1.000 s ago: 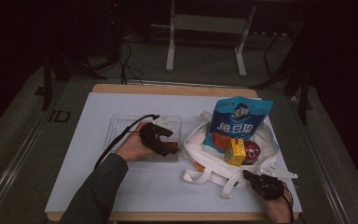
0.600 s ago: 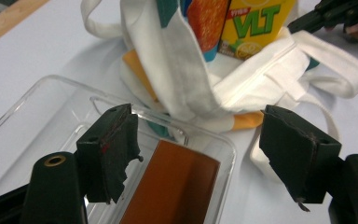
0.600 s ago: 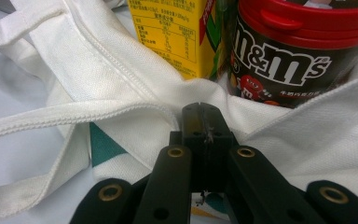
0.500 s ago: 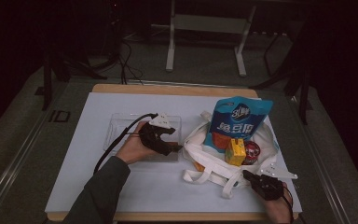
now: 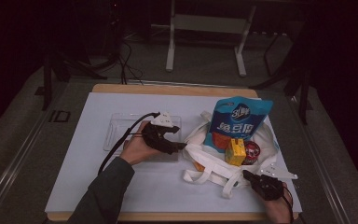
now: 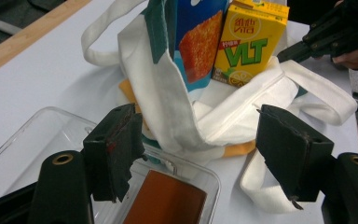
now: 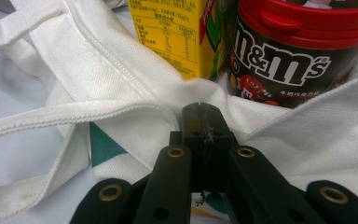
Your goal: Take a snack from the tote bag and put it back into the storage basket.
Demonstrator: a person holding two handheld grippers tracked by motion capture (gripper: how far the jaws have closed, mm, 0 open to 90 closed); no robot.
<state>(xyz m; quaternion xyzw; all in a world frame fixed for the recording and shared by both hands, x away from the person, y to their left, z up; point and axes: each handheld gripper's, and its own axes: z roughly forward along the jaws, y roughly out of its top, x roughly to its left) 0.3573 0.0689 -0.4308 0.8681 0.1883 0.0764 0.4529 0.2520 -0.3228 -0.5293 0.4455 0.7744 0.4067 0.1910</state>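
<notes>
White cloth bag (image 5: 223,165) lying open on the table's white mat (image 5: 74,186), holding a blue snack pouch (image 5: 239,122), yellow drink carton (image 5: 235,152) and red-lidded candy tub (image 5: 252,151). Left gripper (image 5: 177,145) at the bag's left edge, above a clear plastic tray (image 5: 116,128), jaws wide, nothing between them. Right gripper (image 5: 251,176) closed tight against the bag's near rim; pinching the cloth or not, cannot tell.
</notes>
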